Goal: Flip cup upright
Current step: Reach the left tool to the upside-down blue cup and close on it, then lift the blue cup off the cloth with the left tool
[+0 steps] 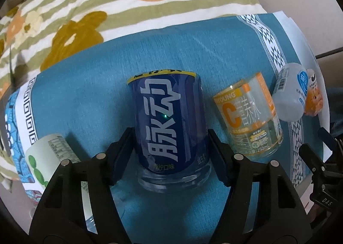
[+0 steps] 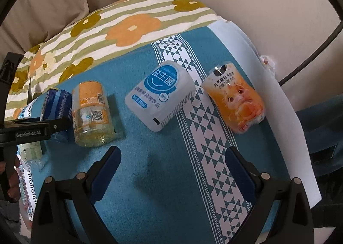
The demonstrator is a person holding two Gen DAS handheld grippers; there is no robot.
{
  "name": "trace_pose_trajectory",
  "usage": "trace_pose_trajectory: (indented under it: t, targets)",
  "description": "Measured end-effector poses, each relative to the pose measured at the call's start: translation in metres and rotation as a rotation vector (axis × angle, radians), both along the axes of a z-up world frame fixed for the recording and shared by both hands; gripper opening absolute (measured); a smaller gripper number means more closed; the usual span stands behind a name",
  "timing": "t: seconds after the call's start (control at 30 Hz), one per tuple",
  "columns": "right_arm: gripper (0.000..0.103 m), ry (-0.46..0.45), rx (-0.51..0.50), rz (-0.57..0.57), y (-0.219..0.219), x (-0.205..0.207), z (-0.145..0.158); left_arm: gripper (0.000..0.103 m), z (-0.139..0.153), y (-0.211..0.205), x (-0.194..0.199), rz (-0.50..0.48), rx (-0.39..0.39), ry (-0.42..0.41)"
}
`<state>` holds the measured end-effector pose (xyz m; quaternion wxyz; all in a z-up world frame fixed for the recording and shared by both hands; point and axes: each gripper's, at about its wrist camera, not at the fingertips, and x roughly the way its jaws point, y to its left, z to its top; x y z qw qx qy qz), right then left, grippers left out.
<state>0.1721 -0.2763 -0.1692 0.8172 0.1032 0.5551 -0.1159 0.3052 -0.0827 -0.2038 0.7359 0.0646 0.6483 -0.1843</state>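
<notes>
Blue-labelled cup (image 1: 169,128) sits between my left gripper (image 1: 170,154) fingers, pads pressed on both sides, standing on its clear thick base on the teal cloth (image 1: 96,94). Orange-labelled cup (image 1: 248,115) stands at 3 o'clock of it; white cup (image 2: 163,96) and orange cartoon cup (image 2: 235,98) lie on their sides further out. Right gripper (image 2: 171,173) is wide open, holding nothing, over bare cloth.
</notes>
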Motion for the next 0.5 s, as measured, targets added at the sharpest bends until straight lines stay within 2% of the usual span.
trace_pose_trajectory:
  t: [0.23,0.5]
  targets:
    - [0.097,-0.007,0.008,0.011,-0.002,0.003,0.001,0.071,0.008,0.001,-0.005,0.015,0.003,-0.015]
    - [0.097,-0.047,0.016,0.069,-0.002,-0.005,0.016,0.071,0.042,0.008,-0.027,0.080,-0.016,-0.075]
